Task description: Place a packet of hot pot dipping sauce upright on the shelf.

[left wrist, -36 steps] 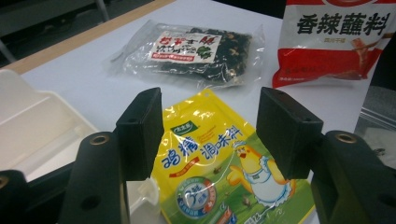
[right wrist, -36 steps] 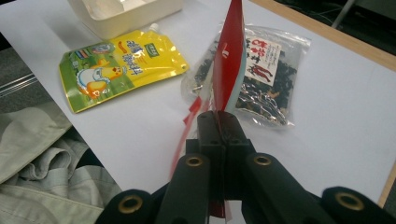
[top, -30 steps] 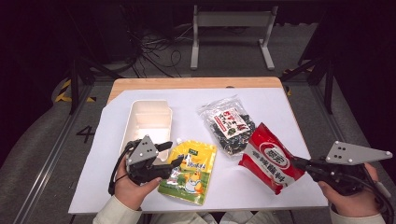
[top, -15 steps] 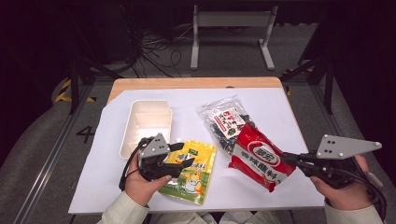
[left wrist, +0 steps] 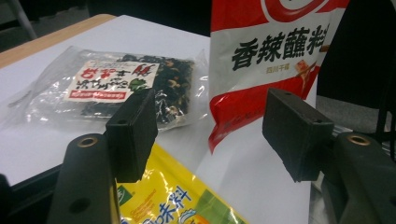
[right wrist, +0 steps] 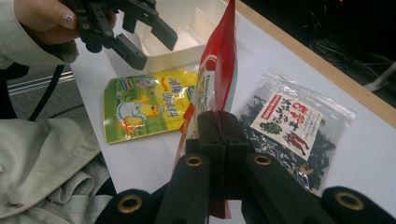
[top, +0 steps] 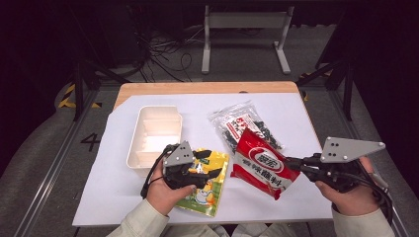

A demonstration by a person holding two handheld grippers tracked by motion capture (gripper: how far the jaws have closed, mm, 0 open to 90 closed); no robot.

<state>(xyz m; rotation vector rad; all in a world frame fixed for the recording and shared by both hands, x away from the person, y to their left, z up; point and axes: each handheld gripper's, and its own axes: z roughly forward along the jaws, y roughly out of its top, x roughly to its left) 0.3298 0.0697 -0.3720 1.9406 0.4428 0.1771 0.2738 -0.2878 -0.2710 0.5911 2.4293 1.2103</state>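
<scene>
Since 1 second ago the right gripper (top: 291, 162) has carried the glossy red and white foil snack pouch (top: 263, 163) leftward, away from the table's right edge, so the pouch now overlaps the clear plastic bag of dark dried vegetables with a red and white label (top: 243, 126); the left gripper (top: 210, 168) has also shifted right over the flat yellow and green seasoning packet (top: 210, 190). The right gripper's 2 jaws are pinched tight on the pouch's lower edge, holding it raised and tilted above the white paper-covered table (top: 118, 192). The left gripper's 2 jaws stand wide apart, holding nothing, just above the yellow packet. The white rectangular plastic tray (top: 154, 134) sits just beside the left gripper.
</scene>
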